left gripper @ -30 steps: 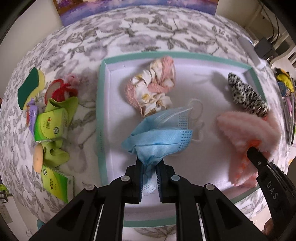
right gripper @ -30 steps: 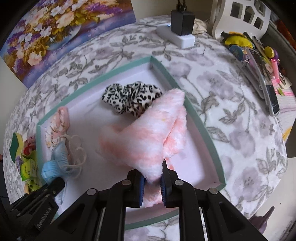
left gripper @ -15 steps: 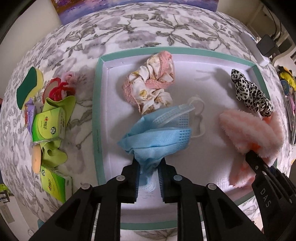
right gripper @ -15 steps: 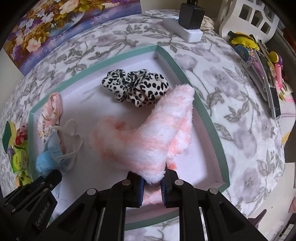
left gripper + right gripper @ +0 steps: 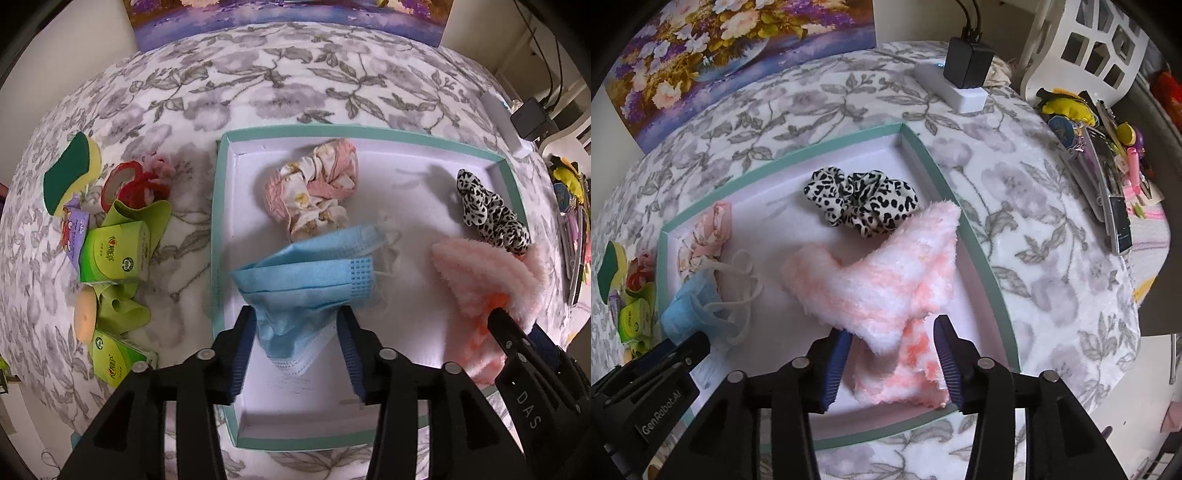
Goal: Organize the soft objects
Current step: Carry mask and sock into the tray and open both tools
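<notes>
Tray [image 5: 218, 236] with mask [image 5: 306, 273], cloth [image 5: 879, 280], two scrunchies [image 5: 864, 203].

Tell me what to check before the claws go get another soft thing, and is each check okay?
1. Left claw is open: ok, its fingers stand apart on either side of the blue face mask.
2. Right claw is open: ok, its fingers stand apart around the fluffy pink cloth.
3. Mask lies inside the tray: ok.
4. Pink cloth lies fully inside the tray: cannot tell, its far tip sits at the right wall.
5. Leopard scrunchie and floral scrunchie are in the tray: ok.
6. All soft things are packed: not ok, the sponge is on the table outside the tray.
</notes>
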